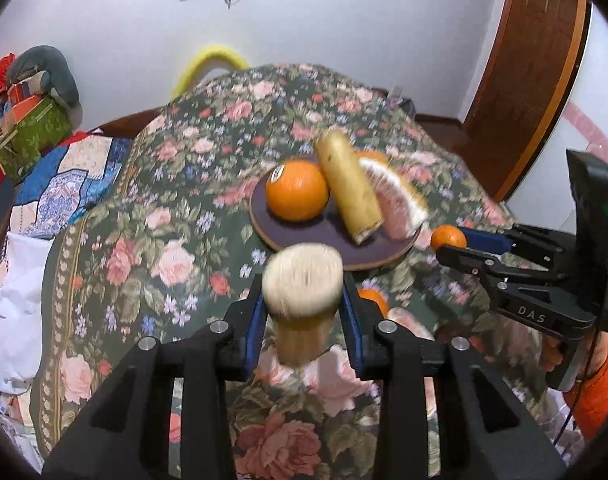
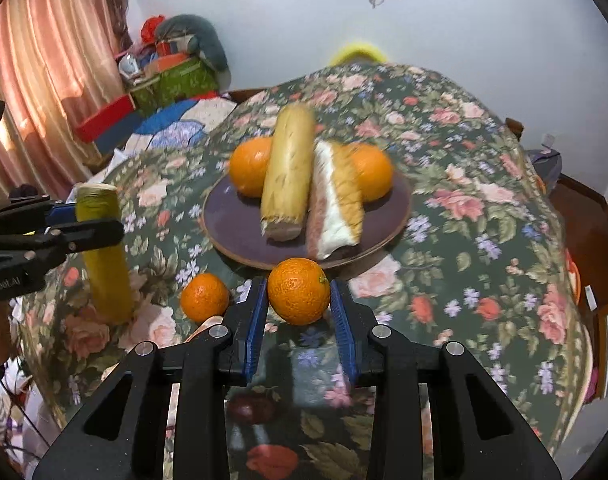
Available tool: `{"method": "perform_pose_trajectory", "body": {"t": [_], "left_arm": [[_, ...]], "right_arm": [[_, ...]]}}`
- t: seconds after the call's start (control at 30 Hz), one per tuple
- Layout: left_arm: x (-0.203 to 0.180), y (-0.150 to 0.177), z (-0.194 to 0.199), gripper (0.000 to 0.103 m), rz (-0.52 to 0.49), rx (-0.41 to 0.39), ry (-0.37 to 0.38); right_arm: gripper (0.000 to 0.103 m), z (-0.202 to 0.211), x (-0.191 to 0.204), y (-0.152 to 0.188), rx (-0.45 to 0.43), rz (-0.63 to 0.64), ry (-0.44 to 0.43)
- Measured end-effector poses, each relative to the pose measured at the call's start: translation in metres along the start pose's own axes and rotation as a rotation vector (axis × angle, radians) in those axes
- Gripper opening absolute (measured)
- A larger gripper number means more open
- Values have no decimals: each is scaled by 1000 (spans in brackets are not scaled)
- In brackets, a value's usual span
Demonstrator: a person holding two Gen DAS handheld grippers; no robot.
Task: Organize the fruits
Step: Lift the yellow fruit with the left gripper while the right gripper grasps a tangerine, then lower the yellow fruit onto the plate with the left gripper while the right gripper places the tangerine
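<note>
- The left gripper (image 1: 304,300) tilts down over the floral cloth (image 1: 176,184), its blue pads clamped on a yellow banana piece (image 1: 302,280) held upright and clear of the cloth.
- The right gripper (image 2: 299,304) also tilts down, pads pressed on a mandarin (image 2: 299,291) just before the plate (image 2: 224,224).
- The plate carries two oranges (image 2: 250,172), a second banana piece (image 2: 286,168) and a grapefruit wedge (image 2: 336,200).
- Only the right view shows a curtain (image 2: 44,80) and the whole loose mandarin (image 2: 204,297) on the cloth.
- Only the left view shows an orange sleeve (image 1: 600,384) behind the right gripper.
</note>
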State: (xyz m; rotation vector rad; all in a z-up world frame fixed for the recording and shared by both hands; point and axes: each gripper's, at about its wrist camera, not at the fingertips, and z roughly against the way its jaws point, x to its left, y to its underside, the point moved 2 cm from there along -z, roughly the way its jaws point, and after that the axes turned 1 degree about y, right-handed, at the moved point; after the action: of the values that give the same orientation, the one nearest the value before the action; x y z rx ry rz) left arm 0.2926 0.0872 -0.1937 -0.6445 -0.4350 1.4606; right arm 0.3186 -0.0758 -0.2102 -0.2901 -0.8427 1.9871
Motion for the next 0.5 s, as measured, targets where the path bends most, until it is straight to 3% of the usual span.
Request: {"method": "perform_pose_trajectory", "body": {"t": [0.23, 0.5], "left_arm": [[-6, -26, 0, 34, 0, -54, 20], [-12, -47, -27, 34, -1, -40, 26]], "right_arm": [[29, 9, -12, -11, -48, -10, 21], [29, 0, -27, -19, -60, -18, 42]]}}
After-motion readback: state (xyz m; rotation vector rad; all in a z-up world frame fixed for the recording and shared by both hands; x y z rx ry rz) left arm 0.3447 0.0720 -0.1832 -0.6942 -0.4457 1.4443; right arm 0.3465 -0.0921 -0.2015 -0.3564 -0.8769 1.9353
